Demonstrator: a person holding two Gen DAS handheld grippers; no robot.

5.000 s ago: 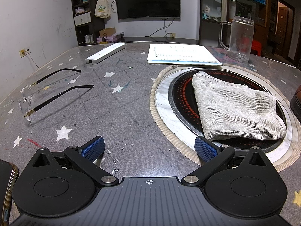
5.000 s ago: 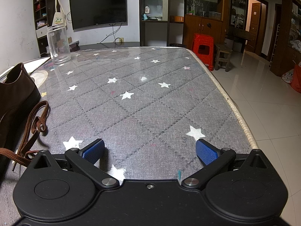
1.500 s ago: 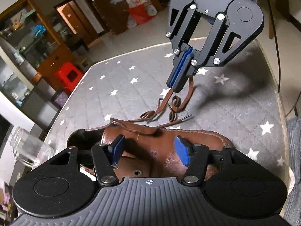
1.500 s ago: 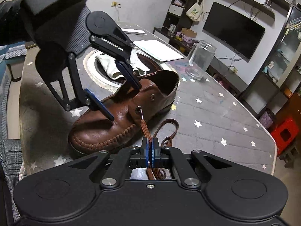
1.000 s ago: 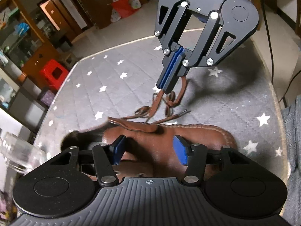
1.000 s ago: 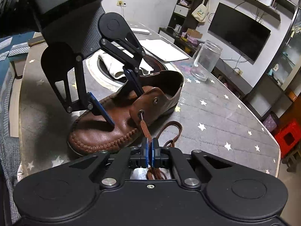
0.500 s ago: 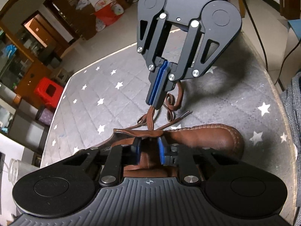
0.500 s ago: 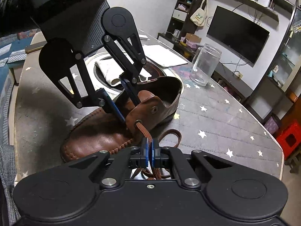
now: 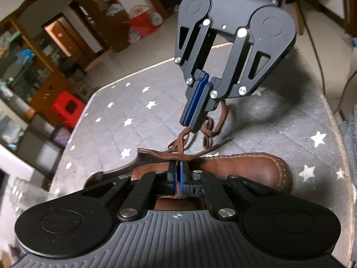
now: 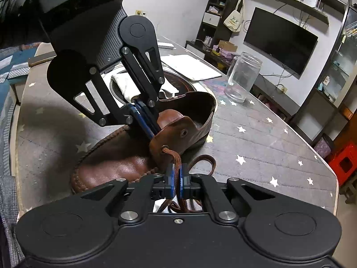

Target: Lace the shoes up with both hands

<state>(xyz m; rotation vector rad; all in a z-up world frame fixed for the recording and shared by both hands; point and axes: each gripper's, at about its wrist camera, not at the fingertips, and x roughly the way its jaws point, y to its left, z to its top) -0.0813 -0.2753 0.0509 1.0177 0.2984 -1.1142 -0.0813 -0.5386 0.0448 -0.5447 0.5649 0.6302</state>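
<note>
Right wrist: shoe [image 10: 125, 163] mid-table, far edge [image 10: 308, 149] clear

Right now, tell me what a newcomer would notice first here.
A brown leather shoe lies mid-table on a grey cloth with white stars. The left gripper is shut on the shoe's flap, while the right gripper is shut on the brown lace. A glass jar stands behind.

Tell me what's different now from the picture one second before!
The left gripper has just been closing its jaws, and they now pinch the eyelet flap of the brown shoe. The right gripper stays shut on the lace, and the shoe remains on the table.
</note>
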